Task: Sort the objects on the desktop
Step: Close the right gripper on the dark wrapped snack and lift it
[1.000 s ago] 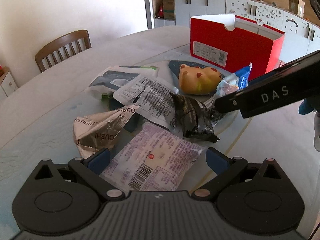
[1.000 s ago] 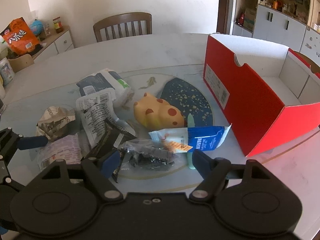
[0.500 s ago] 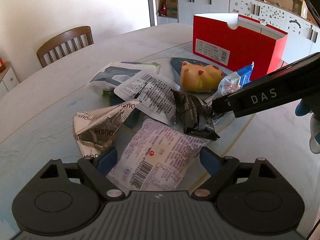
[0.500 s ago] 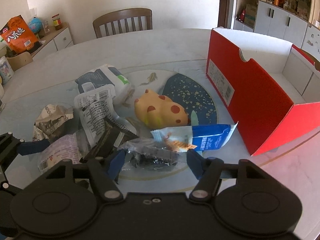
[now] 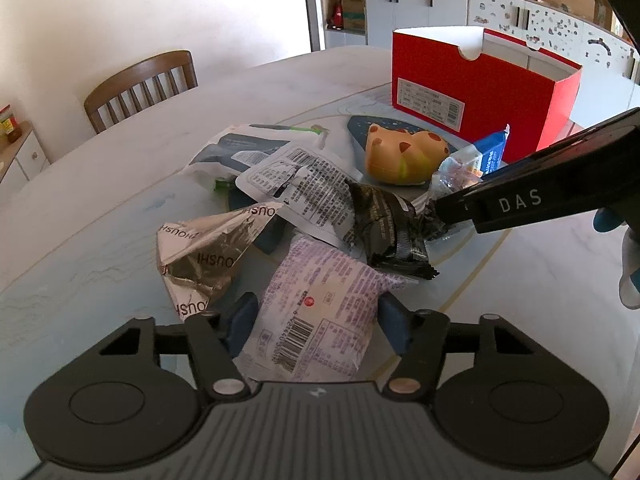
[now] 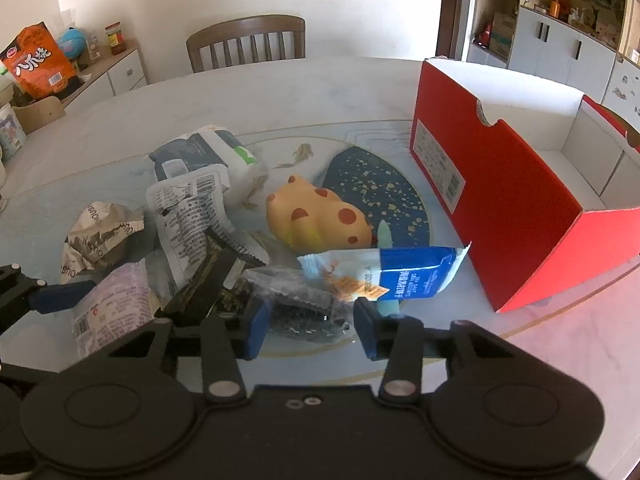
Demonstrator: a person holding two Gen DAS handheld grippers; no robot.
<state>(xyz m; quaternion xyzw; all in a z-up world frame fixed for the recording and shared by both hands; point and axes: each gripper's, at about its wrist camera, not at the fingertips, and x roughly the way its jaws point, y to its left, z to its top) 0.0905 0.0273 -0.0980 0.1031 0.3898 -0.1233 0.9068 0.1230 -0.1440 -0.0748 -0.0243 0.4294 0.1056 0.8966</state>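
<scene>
A heap of snack wrappers lies on the table. My left gripper (image 5: 318, 326) is open, its fingers on either side of a purple-and-white packet (image 5: 320, 312), also seen in the right wrist view (image 6: 108, 312). My right gripper (image 6: 308, 326) is open, its fingers on either side of a clear packet with dark contents (image 6: 300, 306). A blue-and-white sachet (image 6: 392, 274) lies just beyond it. A yellow spotted squishy toy (image 6: 316, 218) sits in the middle. An open red box (image 6: 520, 184) stands at the right.
A black wrapper (image 5: 390, 228), a white printed pouch (image 5: 304, 188), a crumpled silver-brown wrapper (image 5: 204, 256) and a dark-and-white bag (image 6: 204, 156) lie in the heap. A wooden chair (image 6: 248, 42) stands behind the table. Cabinets line the back right.
Both grippers have closed in around their packets: the finger gaps are narrower than a second ago. The packets have not left the table.
</scene>
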